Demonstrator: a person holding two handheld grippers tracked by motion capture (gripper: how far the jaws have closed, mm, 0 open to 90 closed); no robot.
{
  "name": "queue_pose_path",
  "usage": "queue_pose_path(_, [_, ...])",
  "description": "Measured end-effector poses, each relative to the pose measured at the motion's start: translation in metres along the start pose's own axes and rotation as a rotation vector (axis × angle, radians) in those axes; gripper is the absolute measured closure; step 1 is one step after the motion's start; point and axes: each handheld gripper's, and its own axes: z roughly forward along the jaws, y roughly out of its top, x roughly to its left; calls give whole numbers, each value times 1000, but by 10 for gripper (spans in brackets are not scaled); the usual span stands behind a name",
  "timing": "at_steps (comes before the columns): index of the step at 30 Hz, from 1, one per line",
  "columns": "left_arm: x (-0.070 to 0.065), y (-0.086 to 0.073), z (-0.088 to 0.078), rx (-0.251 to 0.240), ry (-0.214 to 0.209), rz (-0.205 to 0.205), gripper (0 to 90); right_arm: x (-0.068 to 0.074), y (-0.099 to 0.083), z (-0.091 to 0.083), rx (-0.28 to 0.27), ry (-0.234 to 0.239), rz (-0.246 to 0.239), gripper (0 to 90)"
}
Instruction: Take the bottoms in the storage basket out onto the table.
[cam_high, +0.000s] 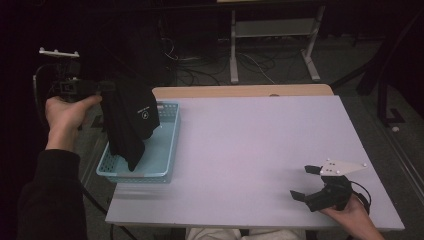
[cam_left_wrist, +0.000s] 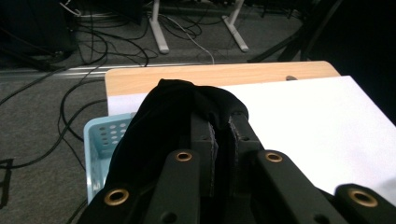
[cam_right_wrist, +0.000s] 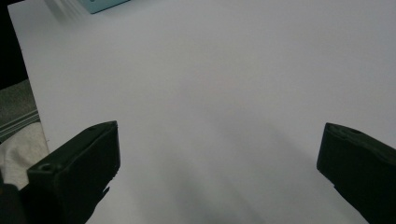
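Left gripper: the black two-jaw left gripper (cam_high: 107, 86) is held up at the table's left edge, above the basket; its jaws are pressed together on a fold of the cloth.
Cloth: a black fabric garment (cam_high: 131, 120) with a small pale round mark on it hangs from those jaws, its lower end dangling into the basket (whether it touches the floor of the basket I cannot tell).
Left gripper view: the black cloth (cam_left_wrist: 163, 121) is bunched over the jaw tips, the two pads closed on it.
Basket: a light blue plastic basket with perforated walls (cam_high: 167, 150) sits on the left part of the table, its corner just under the cloth (cam_left_wrist: 100, 140).
Right gripper: the black right gripper (cam_high: 306, 182) with a grey three-cornered plate on top rests low near the table's front right corner, jaws spread wide with nothing between them (cam_right_wrist: 219, 177).
Table: a pale, lilac-white flat tabletop (cam_high: 260, 150) with a wooden strip along its far edge.
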Motion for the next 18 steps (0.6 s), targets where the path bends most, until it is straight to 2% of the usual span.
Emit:
queue_pose_path(5, [-12, 8, -4, 7, -23, 40, 836, 0, 0, -1, -5, -3, 1, 0])
queue_pose_path(14, [-36, 20, -4, 10, -89, 99, 837, -1, 0, -2, -11, -4, -1, 0])
queue_pose_path(18, [-46, 26, -4, 5, -113, 114, 837, -1, 0, -3, -13, -6, 0, 0])
